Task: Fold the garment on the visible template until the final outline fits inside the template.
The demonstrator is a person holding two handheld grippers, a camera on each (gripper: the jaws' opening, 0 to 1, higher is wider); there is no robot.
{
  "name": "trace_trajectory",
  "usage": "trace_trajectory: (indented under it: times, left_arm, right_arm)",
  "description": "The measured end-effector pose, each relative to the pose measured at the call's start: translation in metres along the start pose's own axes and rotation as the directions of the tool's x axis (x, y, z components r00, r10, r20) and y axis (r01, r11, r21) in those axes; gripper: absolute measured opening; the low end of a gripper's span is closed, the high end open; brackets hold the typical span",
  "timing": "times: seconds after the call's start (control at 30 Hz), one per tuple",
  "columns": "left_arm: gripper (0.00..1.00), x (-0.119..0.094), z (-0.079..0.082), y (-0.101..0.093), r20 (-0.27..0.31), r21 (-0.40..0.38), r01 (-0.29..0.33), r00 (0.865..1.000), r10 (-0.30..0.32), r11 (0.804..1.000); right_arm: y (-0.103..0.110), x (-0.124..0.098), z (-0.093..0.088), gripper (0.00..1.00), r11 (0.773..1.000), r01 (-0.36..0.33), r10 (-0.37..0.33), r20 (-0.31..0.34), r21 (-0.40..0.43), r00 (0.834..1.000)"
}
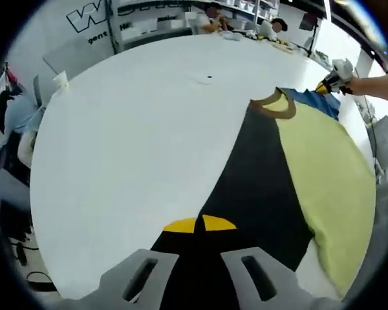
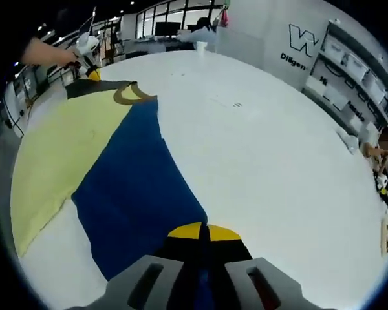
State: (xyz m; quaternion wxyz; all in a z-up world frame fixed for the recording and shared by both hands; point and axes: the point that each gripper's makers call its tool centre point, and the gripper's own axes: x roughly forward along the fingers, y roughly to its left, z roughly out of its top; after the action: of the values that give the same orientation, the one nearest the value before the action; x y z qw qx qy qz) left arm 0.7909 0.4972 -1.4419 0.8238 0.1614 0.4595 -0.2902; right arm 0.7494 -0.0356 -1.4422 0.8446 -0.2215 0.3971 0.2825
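White and broad, the table (image 1: 129,148) takes up most of the left gripper view, its bare top running from the lower left up to a curved far edge near the top of the frame; behind that edge stand grey shelving units (image 1: 149,22) and a wall with large lettering (image 1: 84,16) at the upper left, and seated people at the top centre. A small dark mark (image 1: 209,77) sits on the tabletop in the upper middle. The garment (image 1: 323,174) lies flat on the right half of that view, with a black panel, a pale yellow-green body and a tan collar (image 1: 276,106) toward the top. The left gripper (image 1: 200,226) at the bottom centre has its yellow tips pressed together on the black hem, clenched on the cloth. In the right gripper view the same table (image 2: 271,155) fills the centre and right, with shelves (image 2: 355,71) and wall lettering (image 2: 301,42) at the upper right and windows at the top left. There the garment (image 2: 64,155) spreads over the left half, a blue panel beside the yellow-green body. The right gripper (image 2: 204,231) is likewise clamped on the blue hem at the bottom centre. A hand (image 2: 48,53) with the other gripper appears at the upper left.
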Motion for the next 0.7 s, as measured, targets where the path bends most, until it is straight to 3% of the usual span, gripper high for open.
trace_trajectory:
  times: [0.17,0.33,0.7]
  left_arm:
    - [0.07,-0.002,-0.005,0.006,0.015,-0.094,-0.034,0.999,0.036,0.995]
    - [0.07,-0.002,-0.002,0.006,0.008,-0.026,-0.045,0.999,0.045,0.999]
    - [0.07,0.004,0.012,0.0,0.027,-0.027,-0.031,0.999,0.032,0.999]
  right_arm:
    - [-0.008,0.009,0.008,0.0,1.0,0.021,-0.021,0.0,0.005,1.0]
    - [-0.012,0.011,0.012,0.0,1.0,0.026,-0.026,-0.018,-0.004,1.0]
    - [-0.02,0.003,-0.002,0.0,0.998,0.069,-0.069,-0.061,-0.004,0.996]
